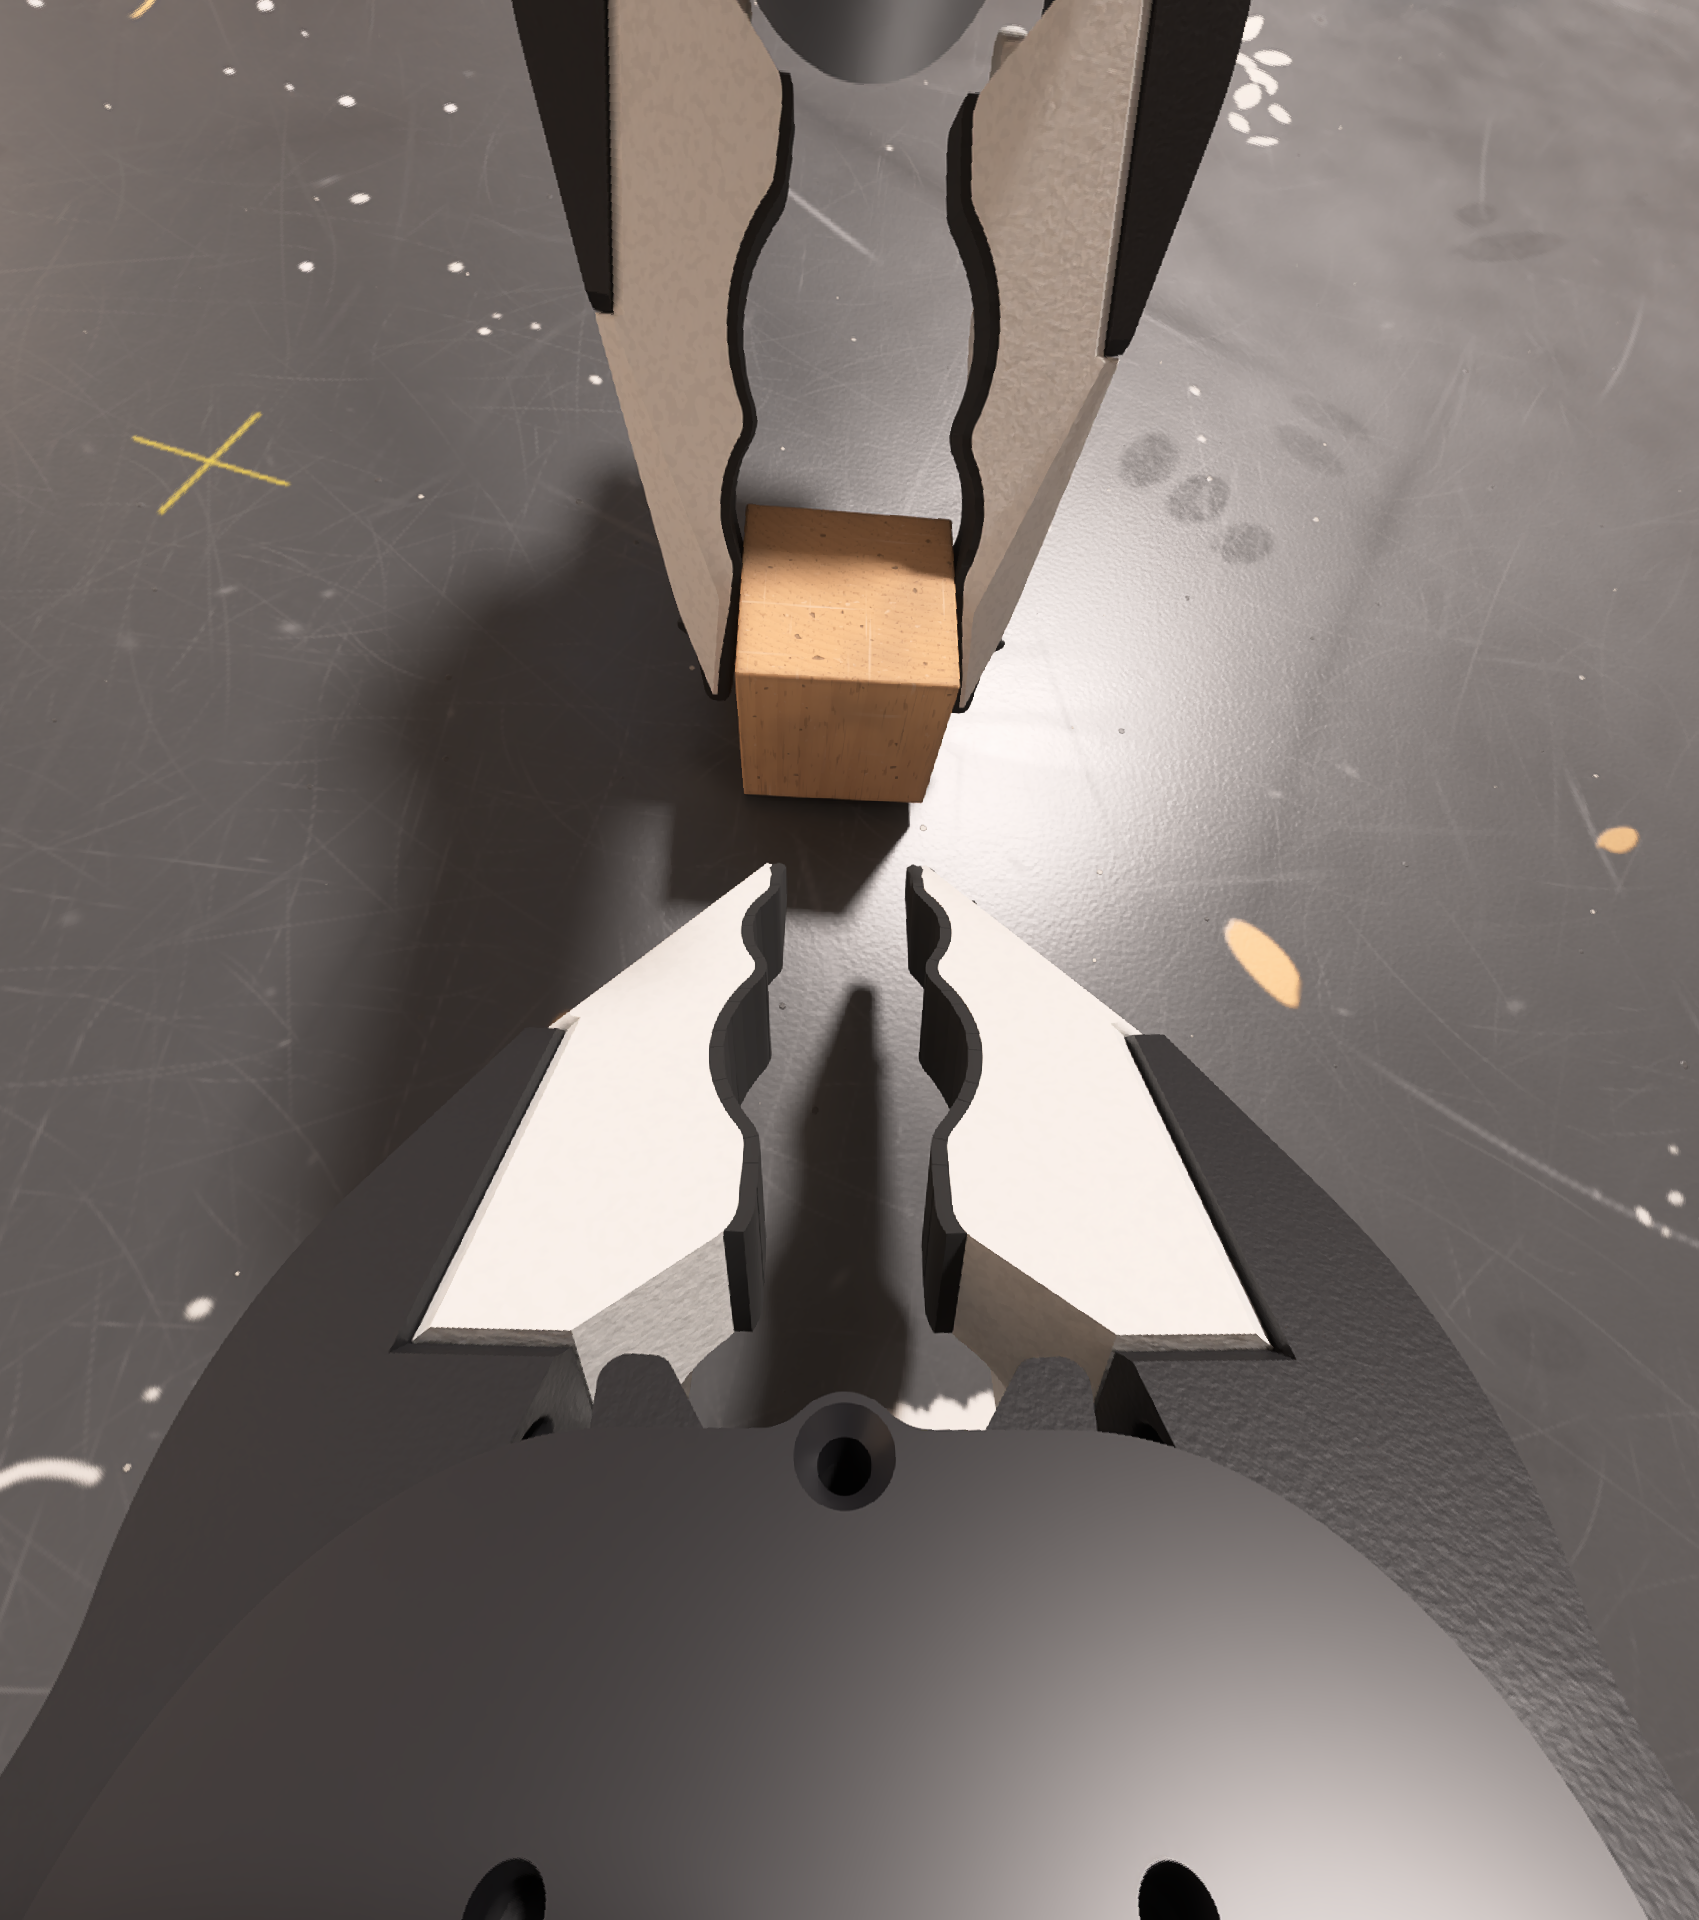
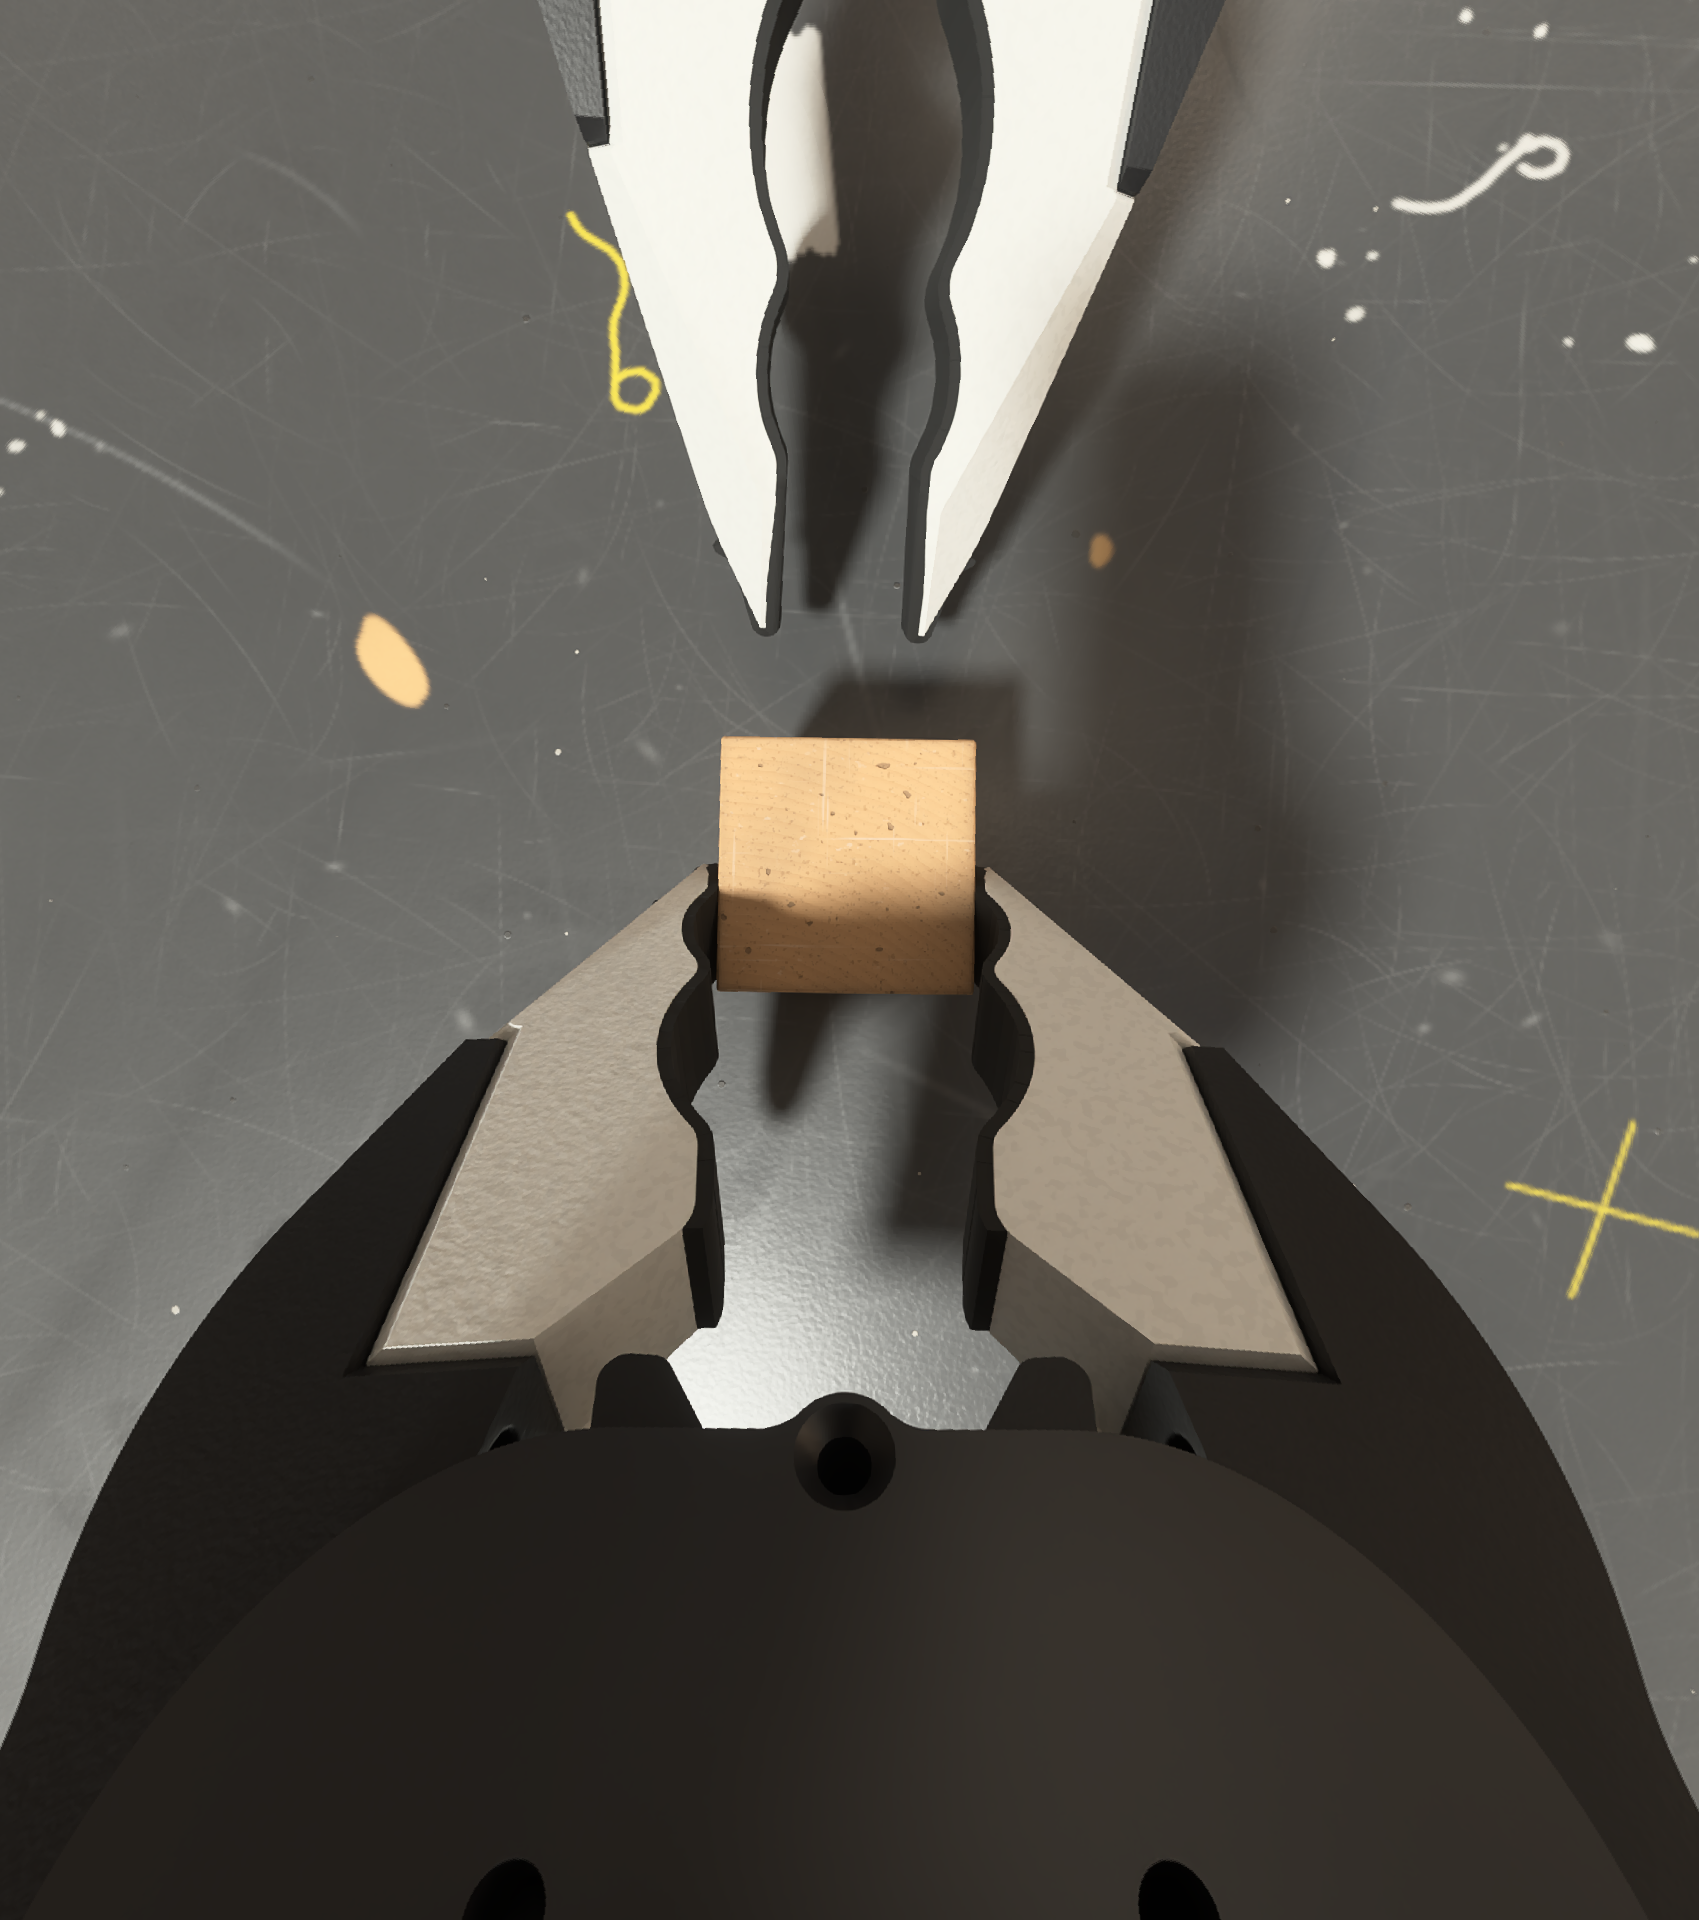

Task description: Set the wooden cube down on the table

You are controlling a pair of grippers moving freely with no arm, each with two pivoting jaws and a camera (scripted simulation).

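- The wooden cube (image 2: 845, 868) sits clamped between the two fingertips of the right gripper (image 2: 845, 925); each inner pad presses a side face, and roughly the front half of the block juts out past the tips.
- In the left wrist view the same cube (image 1: 845, 649) appears at the end of the right gripper (image 1: 845, 623), which reaches in from the top of the picture with its fingers around the block's sides.
- A shadow of the cube falls on the tabletop (image 2: 201, 935) a little way off from the block, so the cube looks to be held above the surface; whether its underside touches cannot be told for sure.
- The left gripper (image 1: 845, 878) faces the right one tip to tip, just short of the cube and not touching it. Its fingers stand apart with a narrow gap and nothing between them.
- From the right wrist view, the left gripper (image 2: 840, 623) comes down from the top edge, its white fingers pointing at the cube's far face with a small space left open.
- The tabletop (image 1: 201, 831) is dark grey, scratched, and flecked with white and tan paint spots.
- A thin yellow cross (image 1: 209, 462) is marked on it well to one side of the grippers, also seen in the right wrist view (image 2: 1601, 1210).
- A yellow squiggle (image 2: 616, 322) lies beside the left gripper's finger.
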